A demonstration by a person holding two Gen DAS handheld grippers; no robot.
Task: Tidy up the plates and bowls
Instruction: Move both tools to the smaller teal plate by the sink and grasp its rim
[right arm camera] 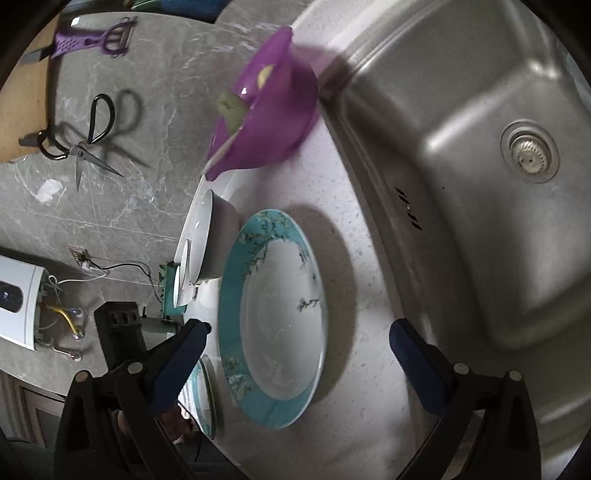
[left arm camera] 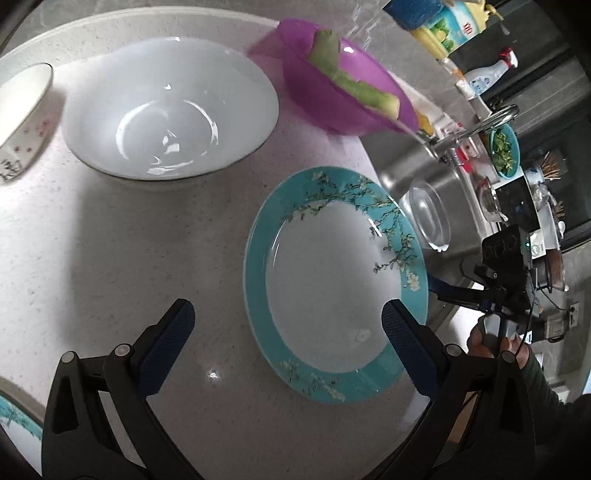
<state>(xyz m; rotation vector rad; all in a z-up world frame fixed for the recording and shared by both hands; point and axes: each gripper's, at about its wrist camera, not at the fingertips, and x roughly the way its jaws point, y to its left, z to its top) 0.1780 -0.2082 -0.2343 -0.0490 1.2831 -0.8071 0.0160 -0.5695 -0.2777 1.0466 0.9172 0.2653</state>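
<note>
surface: speckled counter [left arm camera: 110, 258] | on it: teal-rimmed plate [left arm camera: 332, 280], white bowl [left arm camera: 170, 107], purple bowl [left arm camera: 332, 92], small flowered bowl [left arm camera: 22, 110]

No text, brand, number or sign can be made out with certainty in either view. In the left wrist view, far beyond the right finger, printing is seen on a colourful blue, green and yellow package [left arm camera: 448, 27], but the red mark on it is too blurred to be read. A label is borne by the white spray bottle with a red trigger [left arm camera: 487, 74] just below that package; its characters are too small. In the right wrist view, a dark display is carried by the white appliance [right arm camera: 16, 295] left of the left finger, with nothing legible.
</note>
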